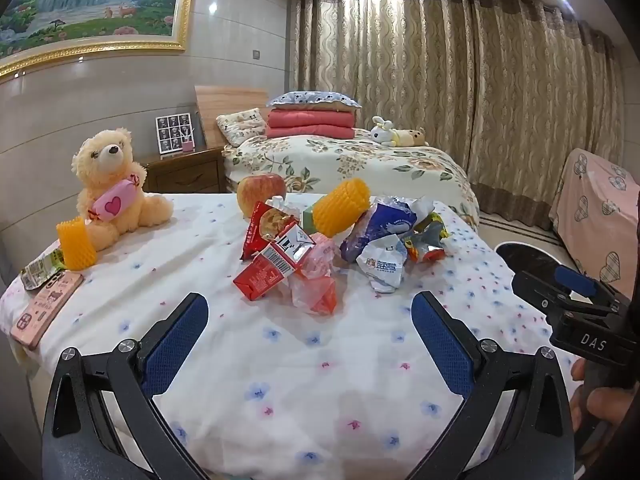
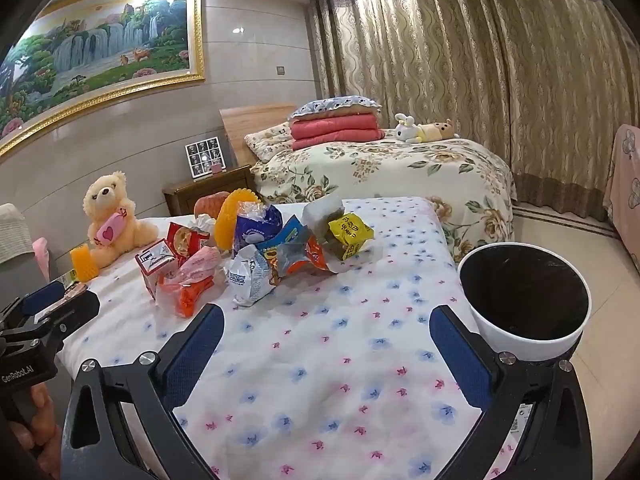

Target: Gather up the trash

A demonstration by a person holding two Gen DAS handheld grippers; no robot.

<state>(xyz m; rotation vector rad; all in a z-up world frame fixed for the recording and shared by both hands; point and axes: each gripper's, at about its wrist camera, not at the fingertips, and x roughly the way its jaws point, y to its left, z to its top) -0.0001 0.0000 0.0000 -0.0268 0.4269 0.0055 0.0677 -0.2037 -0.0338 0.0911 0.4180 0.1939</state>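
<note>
A heap of trash lies mid-bed: a red carton (image 1: pixel 276 264), a red snack bag (image 1: pixel 264 228), a crumpled blue and white wrapper (image 1: pixel 380 236), a yellow foam fruit net (image 1: pixel 340 206) and a yellow packet (image 2: pixel 350 234). My left gripper (image 1: pixel 310 320) stands open in front of the heap, nothing between its fingers. My right gripper (image 2: pixel 326 336) is open too, short of the wrappers (image 2: pixel 256 264). A white bin with a black liner (image 2: pixel 524 300) stands by the bed's right edge, beside my right gripper's right finger.
A plush bear (image 1: pixel 112 184), a second orange foam net (image 1: pixel 76 246), a pink phone (image 1: pixel 44 308) and an apple (image 1: pixel 260 192) sit on the flowered sheet (image 1: pixel 304 380). Behind are a nightstand (image 1: pixel 188 172), another bed (image 1: pixel 360 164) and curtains.
</note>
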